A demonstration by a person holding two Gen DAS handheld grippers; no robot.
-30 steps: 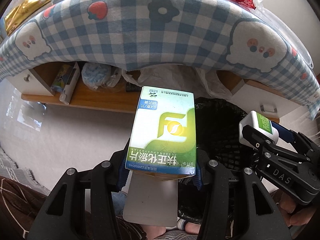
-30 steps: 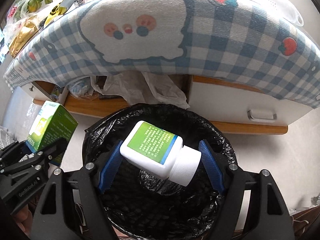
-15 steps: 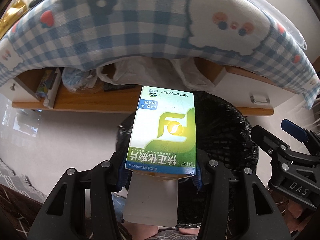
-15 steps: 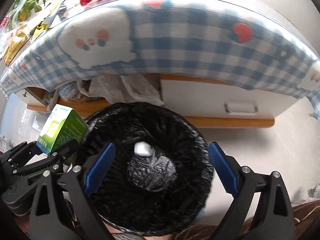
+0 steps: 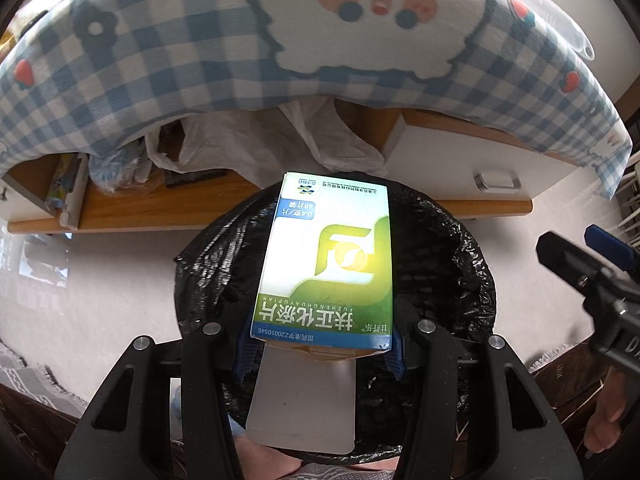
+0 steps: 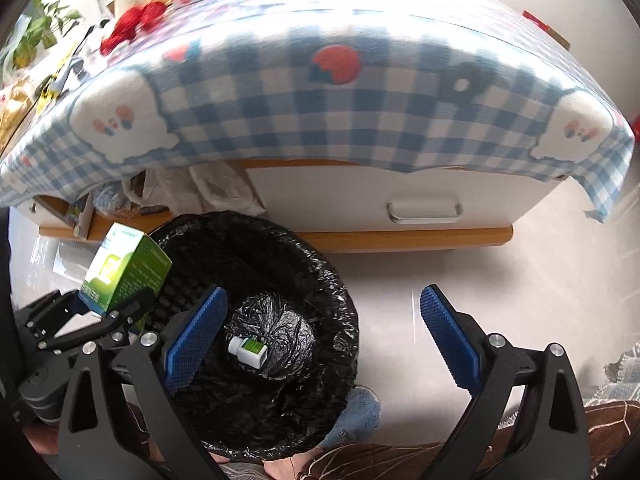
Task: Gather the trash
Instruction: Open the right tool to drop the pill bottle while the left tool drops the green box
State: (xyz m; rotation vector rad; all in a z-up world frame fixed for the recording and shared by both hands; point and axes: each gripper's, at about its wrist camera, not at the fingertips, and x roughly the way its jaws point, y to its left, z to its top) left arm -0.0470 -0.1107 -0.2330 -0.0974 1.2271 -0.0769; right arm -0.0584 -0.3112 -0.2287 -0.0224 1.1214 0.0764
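While its blue-padded jaws have just been opening, the right gripper now stands wide apart with nothing between the pads, and it has shifted to the side, so that only its left pad is above the bin and the other is above the pale floor. The small white plastic bottle with a green label, which this gripper held a second ago, now lies on its side at the bottom of the round bin lined with a black plastic bag. One piece of trash is therefore collected. The left gripper has moved over the bin and is closed on the lower end of a green and white cardboard medicine box; the grip looks unchanged, and an opened flap hangs under the box. In the left wrist view the box now covers the middle of the bin's opening, where before it was beside the rim. I judge that releasing this box is the next step. Behind the bin stands a low wooden table under a blue and white checked cloth.
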